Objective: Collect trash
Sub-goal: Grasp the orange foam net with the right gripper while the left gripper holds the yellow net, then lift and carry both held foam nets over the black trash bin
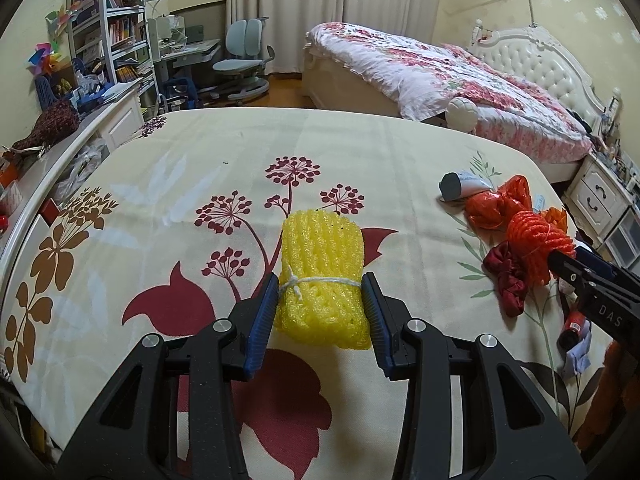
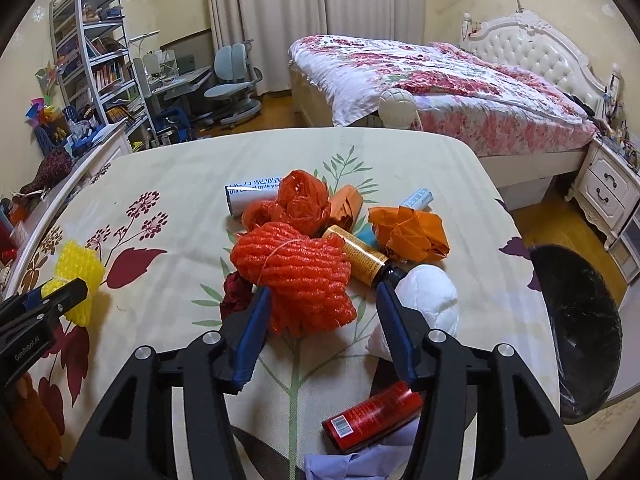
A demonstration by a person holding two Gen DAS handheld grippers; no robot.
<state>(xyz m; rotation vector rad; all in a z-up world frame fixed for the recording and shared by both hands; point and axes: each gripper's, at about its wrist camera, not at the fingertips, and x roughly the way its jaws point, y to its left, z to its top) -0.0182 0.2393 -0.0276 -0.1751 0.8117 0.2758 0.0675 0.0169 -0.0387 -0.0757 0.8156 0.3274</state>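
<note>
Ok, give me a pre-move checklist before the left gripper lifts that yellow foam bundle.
1. Left gripper straddles the yellow foam bundle: ok, one pad on each side, near the white string.
2. Firm squeeze on the bundle: cannot tell; the pads touch it, but it shows no dent.
3. Bundle free of other trash: ok, it lies alone on the flowered tablecloth.
4. Right gripper out of the way: ok, it sits open around the orange foam net, off to the side.
5. Drop-off ready: ok, the black-lined bin stands open at the table's right edge.
6. Clear path to the bin: not ok, the trash pile lies between.
</note>
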